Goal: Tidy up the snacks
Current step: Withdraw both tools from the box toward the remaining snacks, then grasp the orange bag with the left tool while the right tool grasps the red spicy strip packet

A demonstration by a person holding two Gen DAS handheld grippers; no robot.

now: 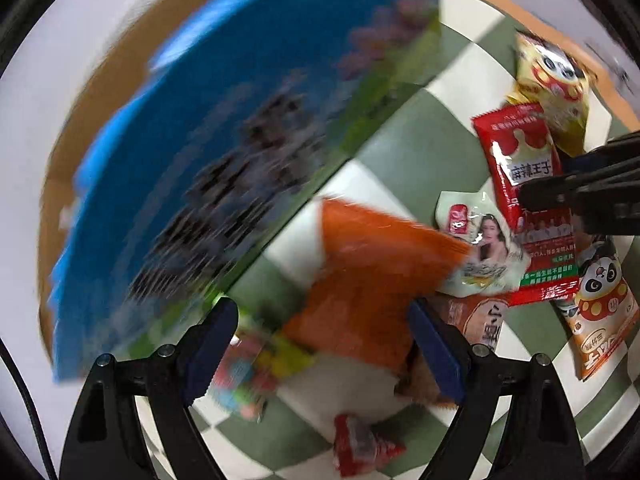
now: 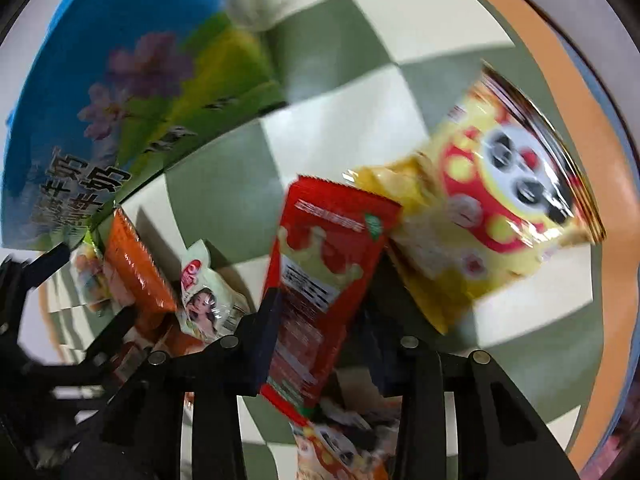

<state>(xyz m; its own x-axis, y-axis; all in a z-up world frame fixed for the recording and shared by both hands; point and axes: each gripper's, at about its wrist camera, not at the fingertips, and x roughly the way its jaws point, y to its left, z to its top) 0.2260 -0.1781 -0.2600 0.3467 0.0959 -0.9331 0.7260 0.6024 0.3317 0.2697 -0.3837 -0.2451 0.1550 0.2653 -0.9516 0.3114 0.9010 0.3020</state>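
In the left wrist view my left gripper (image 1: 320,344) is open, its blue-padded fingers either side of an orange snack packet (image 1: 372,276) on the checkered cloth. A big blue milk carton box (image 1: 224,152) stands to its left, blurred. In the right wrist view my right gripper (image 2: 320,320) is shut on a red spicy-strip packet (image 2: 320,280), which also shows in the left wrist view (image 1: 520,184) with the right gripper's fingers (image 1: 560,192) on it. A yellow panda packet (image 2: 500,200) lies just beyond.
A pale green packet with a woman's picture (image 1: 480,248), an orange panda packet (image 1: 600,312), a small red packet (image 1: 360,448) and a colourful candy bag (image 1: 244,376) lie on the green-and-white checkered cloth (image 2: 360,60). The orange table edge (image 2: 560,60) runs along the right.
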